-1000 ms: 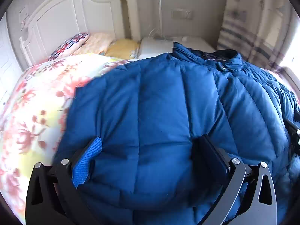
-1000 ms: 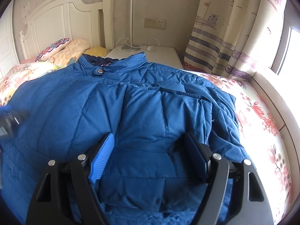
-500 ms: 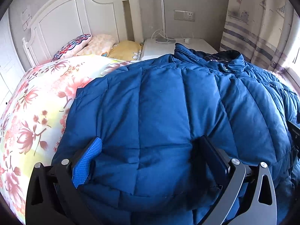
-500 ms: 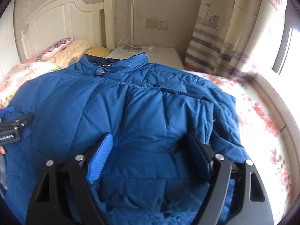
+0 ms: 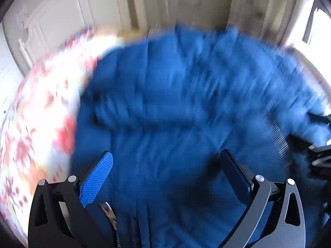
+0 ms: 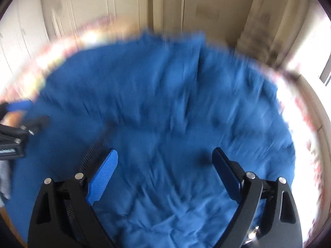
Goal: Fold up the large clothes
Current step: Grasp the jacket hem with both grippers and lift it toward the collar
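The left claw (image 5: 165, 165) stands wide open, its blue ribbed pad (image 5: 97, 181) and its dark pad well apart, with nothing clamped between them; only the blue quilted jacket (image 5: 186, 103) fills the gap below. The right claw (image 6: 165, 161) is likewise spread wide, with nothing pinched between its pads, and it hangs over the same jacket (image 6: 165, 103). In the left wrist view the right claw's black frame (image 5: 318, 155) shows at the right edge, close over the jacket's edge; in the right wrist view the left claw (image 6: 18, 122) shows at the left edge, beside the jacket's other side. Both views are heavily smeared, so seams, collar and fastenings cannot be made out. The jacket lies spread across the bed, covering most of it. A floral bedspread (image 5: 37, 124) in red, yellow and white shows to the left of the jacket in the left wrist view, and a bright strip of it (image 6: 304, 124) shows to the right in the right wrist view. A white panelled headboard (image 5: 62, 26) stands beyond the bed.
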The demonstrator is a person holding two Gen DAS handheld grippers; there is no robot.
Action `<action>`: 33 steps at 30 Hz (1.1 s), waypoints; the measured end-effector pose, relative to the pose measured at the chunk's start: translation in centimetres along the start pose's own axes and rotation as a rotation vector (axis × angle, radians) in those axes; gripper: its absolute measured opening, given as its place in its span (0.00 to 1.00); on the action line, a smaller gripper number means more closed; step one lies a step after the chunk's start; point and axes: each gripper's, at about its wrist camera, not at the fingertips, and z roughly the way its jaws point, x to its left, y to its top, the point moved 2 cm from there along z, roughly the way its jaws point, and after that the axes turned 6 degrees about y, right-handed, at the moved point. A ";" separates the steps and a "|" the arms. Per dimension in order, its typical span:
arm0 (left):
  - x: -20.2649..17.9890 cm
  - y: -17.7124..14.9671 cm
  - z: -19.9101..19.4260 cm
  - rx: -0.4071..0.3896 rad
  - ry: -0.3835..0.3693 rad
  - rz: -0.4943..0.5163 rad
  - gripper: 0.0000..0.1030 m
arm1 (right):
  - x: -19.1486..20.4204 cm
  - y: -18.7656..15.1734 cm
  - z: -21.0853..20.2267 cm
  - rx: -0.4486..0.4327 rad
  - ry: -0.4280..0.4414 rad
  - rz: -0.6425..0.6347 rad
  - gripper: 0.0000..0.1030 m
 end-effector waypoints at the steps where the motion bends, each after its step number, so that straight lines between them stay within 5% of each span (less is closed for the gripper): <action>1: 0.3 -0.3 -0.3 -0.019 -0.008 -0.021 0.96 | 0.1 -0.2 -0.4 0.007 0.000 0.004 0.90; 9: 0.8 -6.2 -8.5 -0.125 -0.058 -0.040 0.96 | 3.2 -6.8 -8.7 -0.063 0.080 -0.076 0.90; 12: -0.7 -9.5 -7.1 -0.062 -0.017 0.036 0.96 | 2.6 -10.5 -7.8 -0.001 0.055 -0.086 0.90; 16: -0.2 -11.6 -7.8 -0.070 -0.035 -0.007 0.96 | 1.8 -13.4 -10.4 -0.066 0.074 -0.027 0.91; 23: -0.4 -16.4 -10.2 -0.138 -0.025 0.030 0.96 | 0.4 -19.3 -12.5 -0.117 0.071 -0.040 0.97; 26: 0.8 -18.0 -10.4 -0.187 -0.078 -0.013 0.96 | -0.4 -20.1 -13.2 -0.154 0.109 0.004 0.97; 33: 4.8 -19.8 -13.7 -0.267 -0.084 -0.031 0.96 | -4.7 -23.2 -18.1 -0.224 0.042 0.100 0.97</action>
